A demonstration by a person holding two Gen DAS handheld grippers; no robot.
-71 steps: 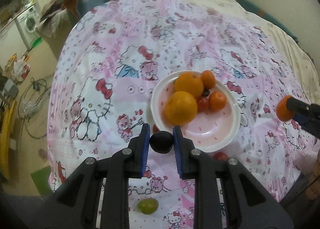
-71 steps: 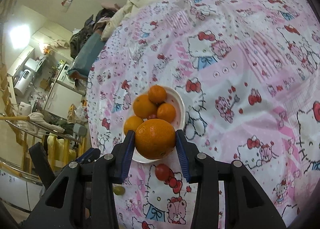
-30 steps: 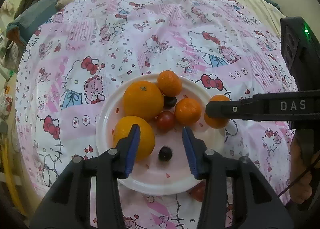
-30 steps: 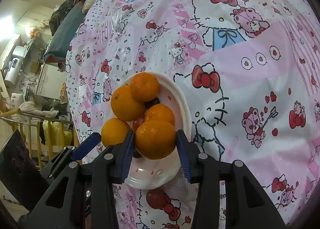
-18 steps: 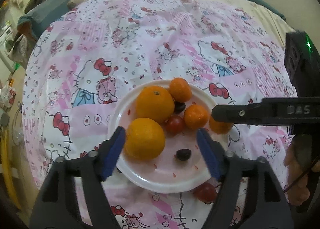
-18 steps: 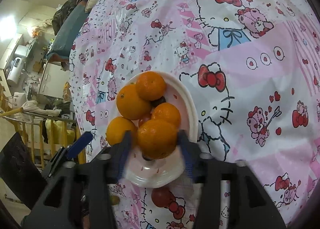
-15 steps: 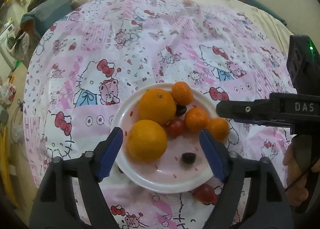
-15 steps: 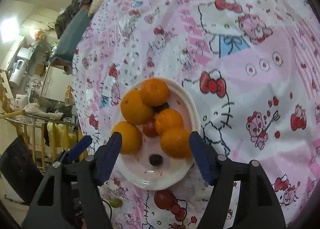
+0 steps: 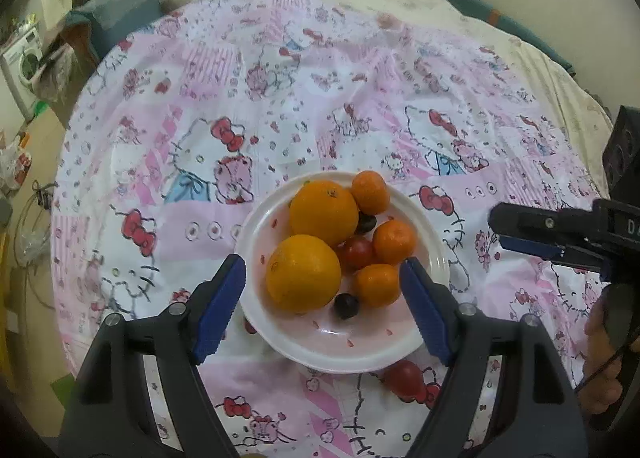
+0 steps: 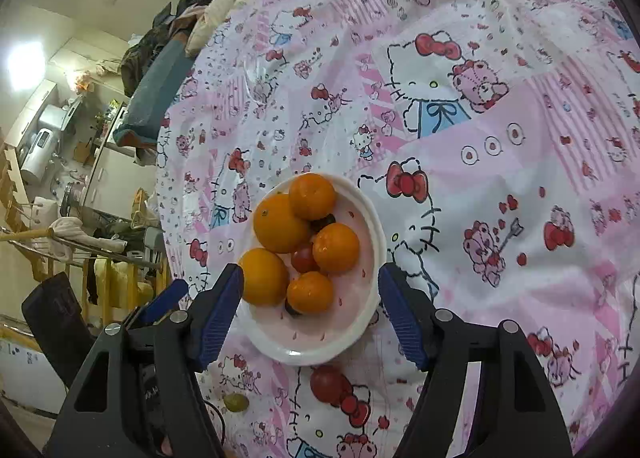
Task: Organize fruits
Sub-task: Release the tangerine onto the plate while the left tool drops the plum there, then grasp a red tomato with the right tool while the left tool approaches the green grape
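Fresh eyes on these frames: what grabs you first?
The white round plate heaped with oranges, small mandarins and a dark grape, at the middle of the pink cartoon-print cloth. Both open blue-padded grippers, left and right, frame it empty. A red tomato and a green grape lie off the plate, near its front edge.

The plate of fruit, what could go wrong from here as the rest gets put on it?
1. The plate is crowded at the far side, with oranges piled against each other; adding fruit there may make one roll off onto the cloth.
2. The red tomato lies right by the plate's near rim; a gripper reaching for it could knock the plate.
3. The green grape is small and soft; it may slip or get crushed.
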